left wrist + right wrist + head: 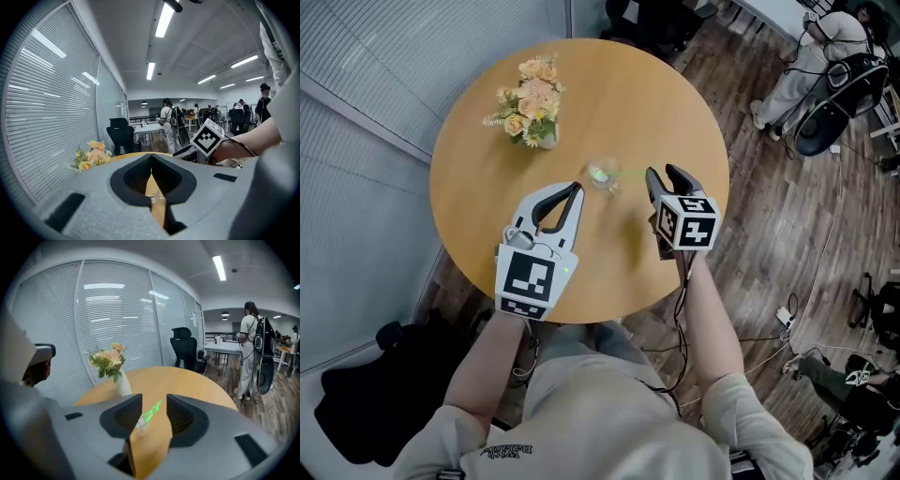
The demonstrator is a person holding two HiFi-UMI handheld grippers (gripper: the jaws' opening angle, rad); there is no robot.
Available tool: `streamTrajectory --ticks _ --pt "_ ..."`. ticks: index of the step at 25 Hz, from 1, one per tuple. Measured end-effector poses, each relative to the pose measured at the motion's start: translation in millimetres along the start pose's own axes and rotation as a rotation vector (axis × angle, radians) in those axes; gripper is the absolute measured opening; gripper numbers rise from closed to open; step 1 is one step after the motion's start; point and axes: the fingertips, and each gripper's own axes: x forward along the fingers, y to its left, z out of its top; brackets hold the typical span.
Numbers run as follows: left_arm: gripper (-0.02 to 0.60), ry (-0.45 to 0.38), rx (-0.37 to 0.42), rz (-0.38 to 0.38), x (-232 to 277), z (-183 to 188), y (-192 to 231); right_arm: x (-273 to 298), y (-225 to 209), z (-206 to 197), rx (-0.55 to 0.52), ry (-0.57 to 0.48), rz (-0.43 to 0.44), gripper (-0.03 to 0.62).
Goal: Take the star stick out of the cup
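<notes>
Two grey fingers of the left gripper [574, 188] [151, 159] are pressed together at their tips, and nothing is held between them. The fingers of the right gripper [661, 172] [153, 398] are held apart. In the right gripper view the small clear cup [602, 176] [140, 425] is seen through the gap, beyond the tips and untouched by them. The thin green star stick [616, 172] [152, 410] is stood in that cup, tilted, with its upper end turned toward the table's right edge.

The cup is placed near the middle of the round light-wood table [628, 103]. It is flanked by the left gripper's tips just beside it on the left and the right gripper's tips near it on the right. Both grippers are carried over the near half of the table, each with a white cube of black square markers at its back, and bare forearms are seen behind them at the near edge.

Toward the far-left edge a small white vase [546, 139] [123, 384] of yellow and peach flowers [530, 105] [89, 157] [107, 359] is set, well apart from the cup. The table is bordered on the left by glass walls with white blinds, and dark wood-plank flooring [769, 216] is seen on the right.
</notes>
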Motion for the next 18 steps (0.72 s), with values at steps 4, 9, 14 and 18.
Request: streamTrajectory --ticks 4,9,14,18 --pt "0.023 0.023 -0.011 -0.001 -4 -11 -1 13 0 -15 0.016 0.034 0.003 0.144" --pt "0.022 0.024 -0.014 -0.002 -13 -14 -3 20 -2 -27 0.056 0.051 -0.01 0.076" --pt "0.023 0.024 -0.009 0.007 -28 -13 -6 11 6 -23 0.079 0.014 0.022 0.046" --pt "0.023 0.004 0.002 0.022 -39 -6 -5 -8 10 -4 0.043 -0.042 0.008 0.041"
